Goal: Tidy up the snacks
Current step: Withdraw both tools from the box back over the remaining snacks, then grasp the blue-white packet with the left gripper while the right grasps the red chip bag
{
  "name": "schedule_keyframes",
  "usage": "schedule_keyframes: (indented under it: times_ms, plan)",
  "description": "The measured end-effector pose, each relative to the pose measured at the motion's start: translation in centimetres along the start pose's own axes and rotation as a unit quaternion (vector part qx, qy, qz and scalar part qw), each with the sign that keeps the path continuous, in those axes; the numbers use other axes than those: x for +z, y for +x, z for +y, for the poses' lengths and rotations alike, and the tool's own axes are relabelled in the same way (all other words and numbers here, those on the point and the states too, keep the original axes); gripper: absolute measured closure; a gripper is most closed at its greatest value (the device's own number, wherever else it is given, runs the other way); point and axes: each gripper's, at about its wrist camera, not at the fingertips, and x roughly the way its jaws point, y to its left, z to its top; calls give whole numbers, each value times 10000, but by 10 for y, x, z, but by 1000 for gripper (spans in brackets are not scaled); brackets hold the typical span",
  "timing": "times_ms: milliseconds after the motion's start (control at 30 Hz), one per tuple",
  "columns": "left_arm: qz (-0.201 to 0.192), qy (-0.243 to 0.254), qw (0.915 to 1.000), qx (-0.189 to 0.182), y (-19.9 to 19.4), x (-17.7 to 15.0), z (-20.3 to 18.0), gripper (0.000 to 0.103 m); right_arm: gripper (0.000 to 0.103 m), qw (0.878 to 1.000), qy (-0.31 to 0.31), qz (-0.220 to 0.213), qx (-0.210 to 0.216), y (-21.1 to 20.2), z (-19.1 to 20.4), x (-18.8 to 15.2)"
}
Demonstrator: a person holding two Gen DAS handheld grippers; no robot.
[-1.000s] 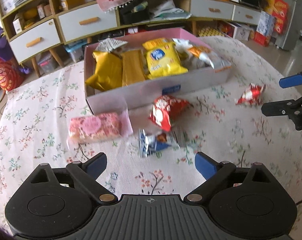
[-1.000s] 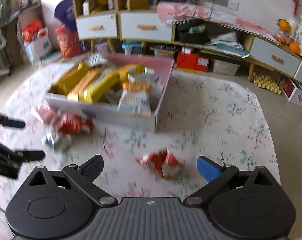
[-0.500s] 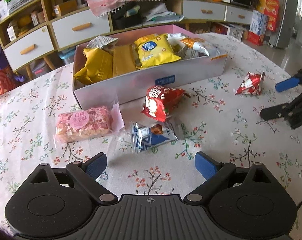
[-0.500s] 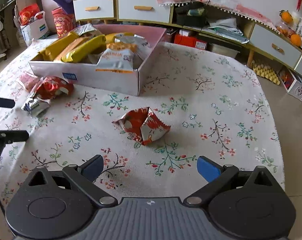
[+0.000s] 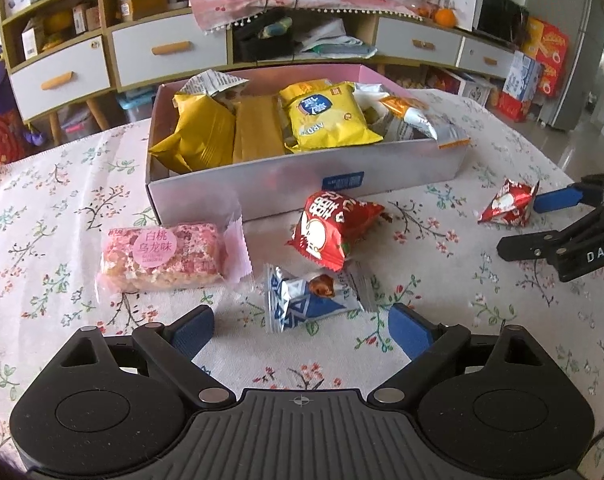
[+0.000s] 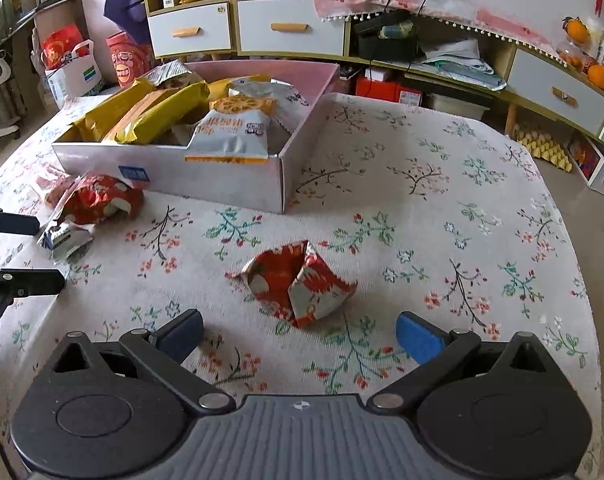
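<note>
Nearest the left gripper (image 5: 300, 326), its blue-padded fingers (image 5: 407, 330) are standing wide apart and gripping nothing, framing a small blue-and-silver foil snack packet (image 5: 307, 300) that is lying on the floral-clothed counter (image 5: 42, 216) just ahead, which looks like the lining-up for a pick. Just beyond it a crumpled red foil snack bag (image 5: 333, 226) is leaning near the front wall of the box, and to its left a pink rice-crisp bar in clear wrap (image 5: 164, 256) is lying flat, also just outside the box.

The right gripper (image 6: 300, 334) is likewise hovering with its fingers (image 6: 417, 338) spread wide and empty, straddling a folded red-and-white foil pouch (image 6: 298, 284) that is sitting alone on the cloth, well apart from the other loose snacks. I judge each gripper is being aimed at its own nearest packet so both can be carried in together.

Farther back, the shallow white cardboard box with a pink inner wall (image 5: 262, 190) is already holding yellow, orange and silver packets, stacked side by side; four snacks are lying outside it. Behind the counter, a low cabinet with white drawers (image 5: 170, 54) is lining the wall.
</note>
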Motion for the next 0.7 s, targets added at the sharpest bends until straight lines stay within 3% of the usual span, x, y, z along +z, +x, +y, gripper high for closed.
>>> schedule_keyframes:
  times_ms: [267,600,700]
  plan:
    - [-146,-18,9999,-45,2,3,-8,19,31,9999,-21,-134,-38,2,2,6]
    - [-243,-135,9996,-62,0,5,-7,51,51,9997,-24,-261,-7,1,2,10]
    - [-232,-147,9996,-54,-1,5,-7,55,59,9996,-30,-283,18,0,3,11]
